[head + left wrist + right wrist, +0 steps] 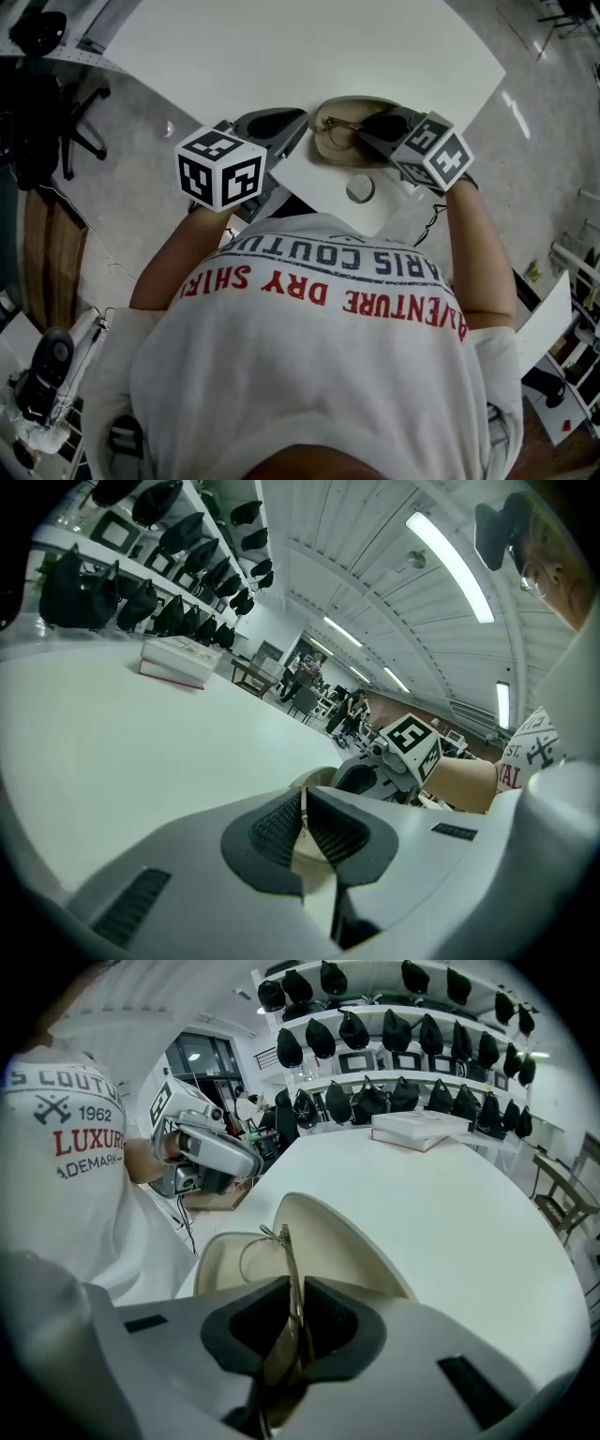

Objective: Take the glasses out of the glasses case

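Pads of your left gripper [302,803] are pressed together on the thin left rim of the glasses case [326,148], which sits on the white table [281,47]. The case is a beige, rounded shell that lies open, pale inside. The glasses [284,1260] are inside it: thin gold-toned wire with clear-looking lenses, standing on edge. Your right gripper [295,1321] has its jaws pinched on their frame, over the case's right half.
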`<state>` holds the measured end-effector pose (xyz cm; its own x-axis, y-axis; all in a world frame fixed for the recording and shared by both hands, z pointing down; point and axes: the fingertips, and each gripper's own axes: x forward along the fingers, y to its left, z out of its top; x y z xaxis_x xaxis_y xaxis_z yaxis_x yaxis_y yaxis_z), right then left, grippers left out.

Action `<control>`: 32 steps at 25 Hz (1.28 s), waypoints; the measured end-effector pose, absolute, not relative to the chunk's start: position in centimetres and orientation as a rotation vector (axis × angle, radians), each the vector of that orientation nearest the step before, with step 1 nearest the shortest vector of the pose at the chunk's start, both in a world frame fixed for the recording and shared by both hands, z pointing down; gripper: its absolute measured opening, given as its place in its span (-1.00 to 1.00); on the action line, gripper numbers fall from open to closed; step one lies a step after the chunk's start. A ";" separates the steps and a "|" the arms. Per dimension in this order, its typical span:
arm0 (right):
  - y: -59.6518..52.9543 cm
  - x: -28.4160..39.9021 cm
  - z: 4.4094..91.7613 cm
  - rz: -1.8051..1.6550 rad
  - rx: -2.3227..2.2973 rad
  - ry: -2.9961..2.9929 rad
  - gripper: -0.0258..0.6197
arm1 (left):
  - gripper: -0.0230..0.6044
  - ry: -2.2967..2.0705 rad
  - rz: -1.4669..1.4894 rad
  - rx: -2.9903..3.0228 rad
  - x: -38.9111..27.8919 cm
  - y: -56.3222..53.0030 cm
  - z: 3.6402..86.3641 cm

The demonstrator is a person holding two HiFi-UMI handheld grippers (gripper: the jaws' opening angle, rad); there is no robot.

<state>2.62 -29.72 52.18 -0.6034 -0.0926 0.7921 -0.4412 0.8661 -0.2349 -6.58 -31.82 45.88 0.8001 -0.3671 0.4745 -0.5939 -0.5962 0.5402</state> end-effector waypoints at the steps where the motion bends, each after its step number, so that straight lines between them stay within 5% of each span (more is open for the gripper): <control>1: -29.9 2.3 52.2 0.521 0.370 -2.183 -0.75 | -0.80 -0.704 0.412 2.269 -6.8 -32.1 45.9; 32: -31.8 0.1 47.9 0.197 0.339 -2.213 -0.82 | -0.80 -0.823 0.373 2.264 -10.2 -32.9 44.9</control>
<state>0.11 -31.83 47.87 -0.5893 -0.1734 0.7891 -0.3099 0.9505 -0.0226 -10.24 -32.95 44.85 0.7579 -0.4534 0.4691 -0.6516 -0.5613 0.5102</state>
